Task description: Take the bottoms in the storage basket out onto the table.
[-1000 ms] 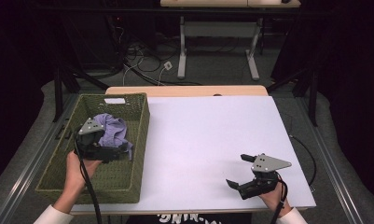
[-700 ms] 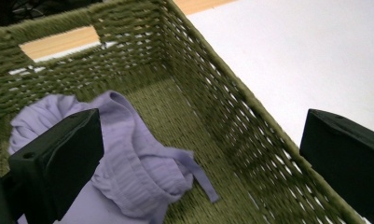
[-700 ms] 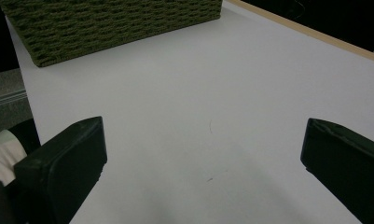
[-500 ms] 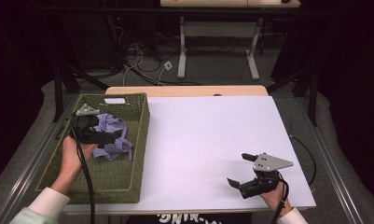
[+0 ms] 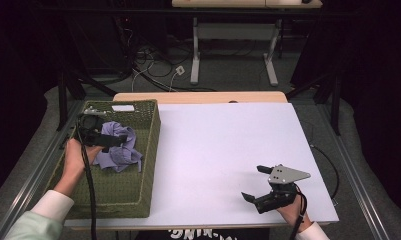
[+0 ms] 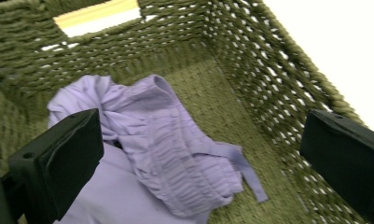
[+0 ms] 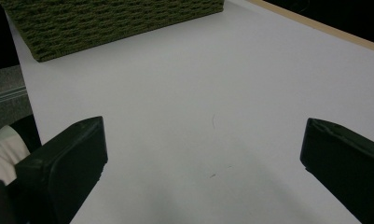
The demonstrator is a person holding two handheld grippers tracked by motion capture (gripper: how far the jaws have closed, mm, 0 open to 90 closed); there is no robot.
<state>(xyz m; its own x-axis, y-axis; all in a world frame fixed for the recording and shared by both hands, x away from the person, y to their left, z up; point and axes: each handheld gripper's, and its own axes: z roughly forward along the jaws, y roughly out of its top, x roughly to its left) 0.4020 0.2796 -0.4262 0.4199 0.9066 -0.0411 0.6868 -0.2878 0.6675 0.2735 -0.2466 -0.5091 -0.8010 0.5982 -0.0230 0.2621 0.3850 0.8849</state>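
lilac garment [image 6: 166, 154] lies in woven basket [image 5: 138, 200]; left gripper [image 6: 198, 154], jaws spread, poised to close and lift.

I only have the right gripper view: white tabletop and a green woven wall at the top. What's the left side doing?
Observer: The left gripper is inside the green woven basket, above a crumpled lilac garment.
Operator: Has it grabbed it?
Observer: No. In the left gripper view its jaws stand wide apart, with the cloth lying between and below them, not pinched.
Operator: Anything else in the basket?
Observer: Just the garment, with a thin strap trailing onto the basket floor. It sits toward the far end, below a cut-out handle slot.
Operator: And my gripper from above?
Observer: The right gripper is open, low over the white tabletop near the front right corner.
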